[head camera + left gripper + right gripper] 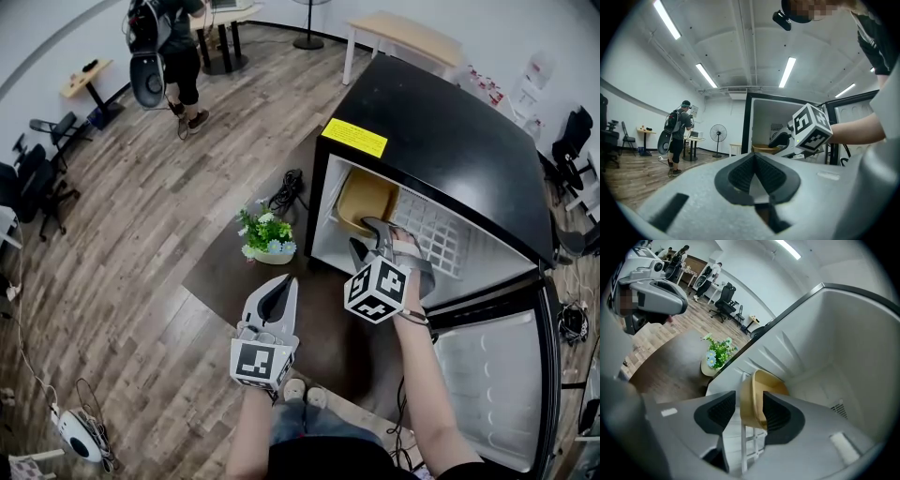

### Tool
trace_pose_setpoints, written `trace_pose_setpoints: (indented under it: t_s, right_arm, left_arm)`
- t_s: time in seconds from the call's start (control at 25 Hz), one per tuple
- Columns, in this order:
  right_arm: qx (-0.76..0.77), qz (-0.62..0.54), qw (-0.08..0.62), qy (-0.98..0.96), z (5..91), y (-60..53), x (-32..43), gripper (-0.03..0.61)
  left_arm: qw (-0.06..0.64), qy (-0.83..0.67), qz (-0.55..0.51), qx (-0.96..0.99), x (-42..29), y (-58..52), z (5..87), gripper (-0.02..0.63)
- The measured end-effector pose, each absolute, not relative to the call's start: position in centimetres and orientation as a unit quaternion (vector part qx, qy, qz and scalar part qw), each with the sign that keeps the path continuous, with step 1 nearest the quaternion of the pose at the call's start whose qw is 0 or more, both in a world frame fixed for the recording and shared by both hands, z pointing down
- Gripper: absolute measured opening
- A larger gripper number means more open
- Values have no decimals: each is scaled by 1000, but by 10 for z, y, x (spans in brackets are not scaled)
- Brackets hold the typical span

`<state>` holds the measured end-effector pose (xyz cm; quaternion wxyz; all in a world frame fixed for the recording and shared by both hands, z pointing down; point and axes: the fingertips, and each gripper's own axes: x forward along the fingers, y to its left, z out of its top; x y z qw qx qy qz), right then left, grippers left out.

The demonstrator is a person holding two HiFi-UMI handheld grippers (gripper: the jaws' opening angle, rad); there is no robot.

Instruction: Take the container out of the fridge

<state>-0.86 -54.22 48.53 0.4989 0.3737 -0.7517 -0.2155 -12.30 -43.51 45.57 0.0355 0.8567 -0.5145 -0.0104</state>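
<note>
The tan container (364, 199) sits inside the open fridge (450, 131), just above the head view's centre, on the wire shelf (433, 234). The right claw (749, 401) is spread astride its near wall, and the pads do not seem to press yet. It would help to seat the wall deeper, pinch firmly, lift slightly, and draw straight out. The left claw (275, 292), pressed together and empty, waits at lower centre.

Noted: left hand-held gripper (280, 283) and right hand-held gripper (367, 236) have grey shells, black ribbed pads (721, 412), black-and-white marker cubes (378, 289). Clothing at 6 o'clock: black top (328, 461), blue jeans (302, 419), pale shoes (306, 394).
</note>
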Motion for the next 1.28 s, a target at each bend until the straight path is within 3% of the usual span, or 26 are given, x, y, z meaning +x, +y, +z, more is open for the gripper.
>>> trace_pose_setpoints:
  t_s: [0.56, 1.28]
  right_arm:
    - [353, -199, 527, -747, 492, -549, -6, 78]
    - [342, -165, 498, -779, 487, -521, -12, 29]
  left_arm:
    - [42, -512, -10, 858, -123, -435, 459, 6]
    - [38, -511, -16, 858, -122, -421, 452, 6]
